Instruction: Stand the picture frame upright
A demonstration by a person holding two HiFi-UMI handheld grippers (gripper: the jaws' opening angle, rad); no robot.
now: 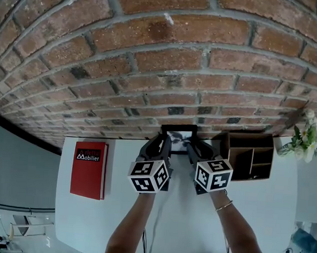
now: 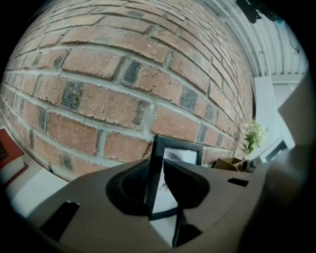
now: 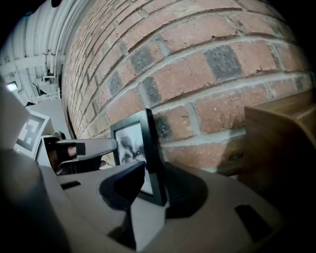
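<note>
In the head view, the frame (image 1: 178, 135) is seen standing on its lower edge at the back of the table (image 1: 118, 163), just before the brick wall (image 1: 152, 53), between a red book (image 1: 89, 169) and a wooden box (image 1: 250, 155). It is flanked by the left gripper (image 1: 160, 145) and the right gripper (image 1: 195, 148), one at each side. This is probably so that it is kept from tipping either way while its footing is settled.

In the left gripper view, the frame's left bar (image 2: 156, 168) is found between the jaws, which are drawn narrow and appear to be closed on it. The frame looks close to vertical here.

In the right gripper view, the right bar (image 3: 152, 148) is likewise clamped between narrow jaws, one before the glass and one behind. The picture is faced away from the wall. The task is judged nearly done, and only a careful release seems to be left.
</note>
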